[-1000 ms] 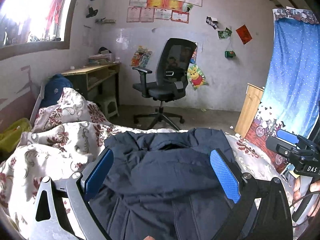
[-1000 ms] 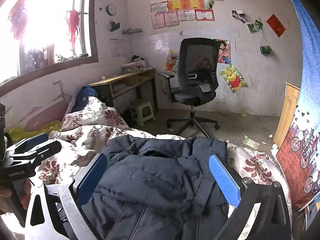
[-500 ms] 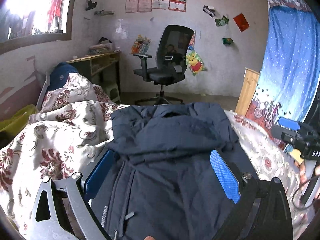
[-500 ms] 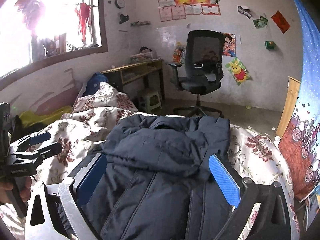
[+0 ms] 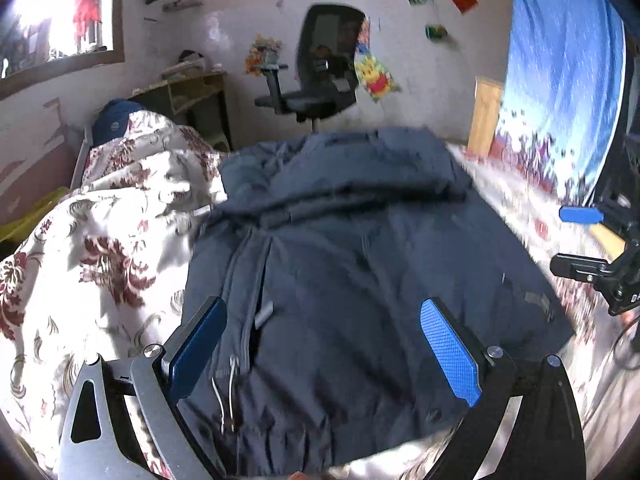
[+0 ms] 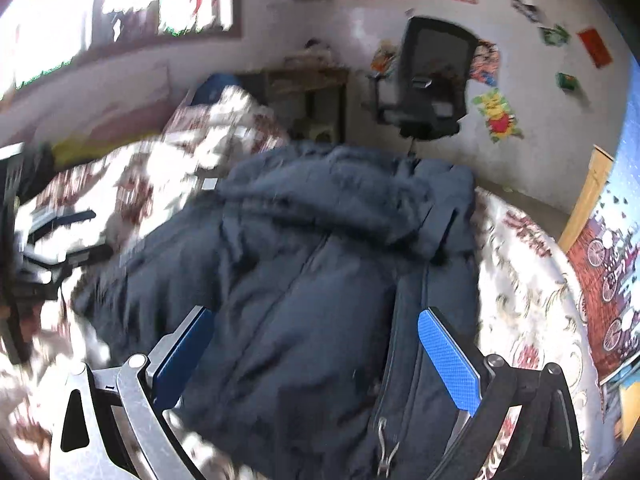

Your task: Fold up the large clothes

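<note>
Left wrist view: our left gripper (image 5: 322, 344) is spread wide, holding nothing, poised over the lower half of the dark navy jacket (image 5: 360, 248). The jacket lies flat on the floral bedspread (image 5: 100, 240), long axis running away from us, hood end toward the office chair (image 5: 320, 76), hem nearest us. Its zipper (image 5: 244, 280) runs along that axis. The right gripper (image 5: 588, 240) appears at the right edge, beside the jacket.

Right wrist view: our right gripper (image 6: 316, 352) is likewise wide and empty above the jacket (image 6: 320, 260). The hood (image 6: 332, 188) points to the far wall. The left gripper (image 6: 52, 240) is blurred at left.
</note>
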The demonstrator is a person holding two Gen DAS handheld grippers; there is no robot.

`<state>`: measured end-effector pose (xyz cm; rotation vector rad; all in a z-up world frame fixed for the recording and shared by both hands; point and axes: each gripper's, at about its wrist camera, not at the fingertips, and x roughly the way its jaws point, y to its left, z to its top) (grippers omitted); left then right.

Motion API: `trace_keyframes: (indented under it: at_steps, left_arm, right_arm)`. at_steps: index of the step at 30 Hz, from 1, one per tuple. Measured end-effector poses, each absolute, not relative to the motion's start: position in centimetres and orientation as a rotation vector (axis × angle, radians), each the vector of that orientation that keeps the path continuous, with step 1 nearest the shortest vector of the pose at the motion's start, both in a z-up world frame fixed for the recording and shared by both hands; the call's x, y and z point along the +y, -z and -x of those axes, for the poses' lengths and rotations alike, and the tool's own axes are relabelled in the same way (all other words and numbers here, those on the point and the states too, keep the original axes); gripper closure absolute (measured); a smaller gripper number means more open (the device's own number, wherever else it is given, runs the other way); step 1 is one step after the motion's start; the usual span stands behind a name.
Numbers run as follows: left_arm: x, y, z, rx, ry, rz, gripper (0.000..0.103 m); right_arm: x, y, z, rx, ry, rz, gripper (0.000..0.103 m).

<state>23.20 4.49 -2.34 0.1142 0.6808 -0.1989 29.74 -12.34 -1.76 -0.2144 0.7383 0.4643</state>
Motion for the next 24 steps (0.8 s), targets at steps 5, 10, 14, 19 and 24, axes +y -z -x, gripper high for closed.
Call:
trace_keyframes:
  at_steps: [5, 10, 14, 19, 24]
  left_arm:
    - [4.3, 4.9, -22.2, 0.731, 0.176, -0.147, 0.008]
    - [4.6, 6.4, -21.6, 0.776, 0.164, -0.166, 0.008]
    - [4.8, 7.4, -21.0, 0.792, 0.163, -0.208, 0.008]
    - [5.3, 9.3, -19.7, 0.834, 0.219, -0.241, 0.008]
    - [4.8, 11.9, -18.5, 0.871, 0.259, -0.366, 0.008]
  right_arm:
    - [-11.7, 4.7, -28.1, 0.845, -0.511, 0.291, 0.000]
    - [-11.8, 7.0, -27.5, 0.950, -0.521, 0.318, 0.000]
    - [-11.7, 8.7, -27.2, 1.014, -0.518, 0.354, 0.000]
    - [-11.1, 10.9, -26.7, 1.101, -0.528, 0.418, 0.000]
    - [-10.4, 12.8, -26.1, 1.154, -0.545, 0.487, 0.000]
